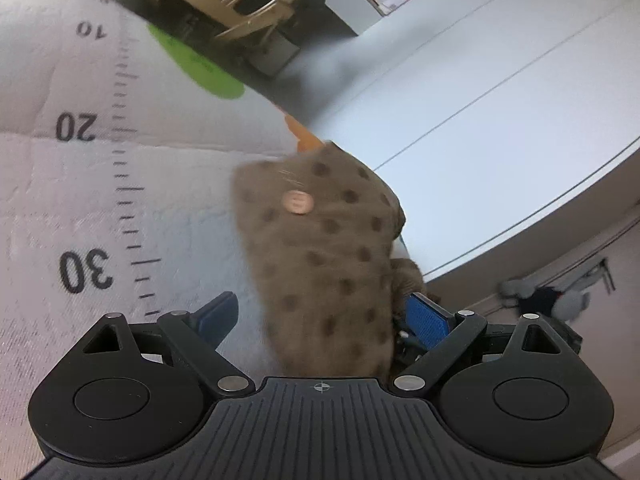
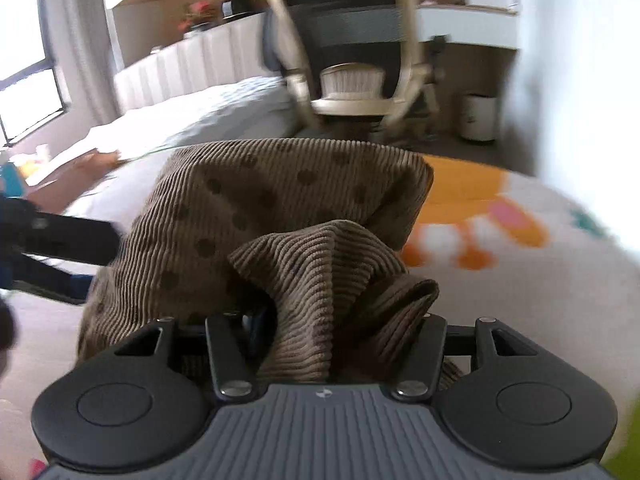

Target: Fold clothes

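Note:
A brown corduroy garment (image 1: pixel 328 248) with dark dots and a pink button (image 1: pixel 296 201) lies between the fingers of my left gripper (image 1: pixel 320 320). The blue pads (image 1: pixel 430 320) stand wide apart, the cloth draped against the right one, over a white mat with printed ruler marks (image 1: pixel 120 184). In the right wrist view the same garment (image 2: pixel 280 216) is bunched into my right gripper (image 2: pixel 332 332), whose fingers are closed in on a fold and mostly hidden by cloth. The left gripper's dark arm (image 2: pixel 60 236) shows at the left.
The white play mat has orange and pink prints (image 2: pixel 480 216) and a green patch (image 1: pixel 200 68). A beige office chair (image 2: pixel 352 40) stands behind it. A bed (image 2: pixel 208 108) with white bedding is at the left; a white bin (image 2: pixel 478 118) at the right.

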